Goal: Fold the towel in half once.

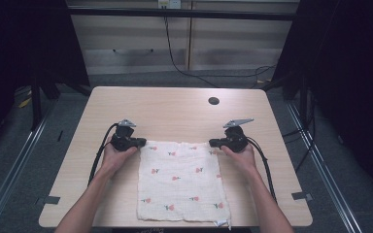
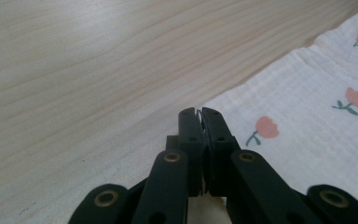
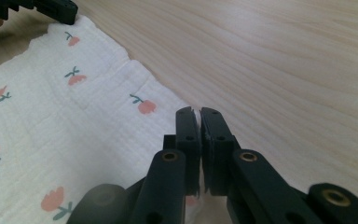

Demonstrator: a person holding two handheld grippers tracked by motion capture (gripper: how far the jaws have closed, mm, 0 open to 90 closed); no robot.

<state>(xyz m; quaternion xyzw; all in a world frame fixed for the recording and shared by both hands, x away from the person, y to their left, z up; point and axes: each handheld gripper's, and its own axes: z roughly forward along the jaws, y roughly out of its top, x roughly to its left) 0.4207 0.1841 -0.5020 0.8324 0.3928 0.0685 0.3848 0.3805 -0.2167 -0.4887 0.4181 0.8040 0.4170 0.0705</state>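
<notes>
Both far corners of the cloth (image 1: 182, 180) are pinched: left gripper (image 2: 200, 113) and right gripper (image 3: 198, 112) clamp it (jaws nearly closed). Lifting and folding remain, judging by the flat cloth.

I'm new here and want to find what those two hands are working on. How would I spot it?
Look at the pale wooden table. On its near half lies a white cloth printed with small pink flowers, reaching to the front edge. The left tongs and right tongs pinch its two far corners, and it is the one soft thing there.
</notes>
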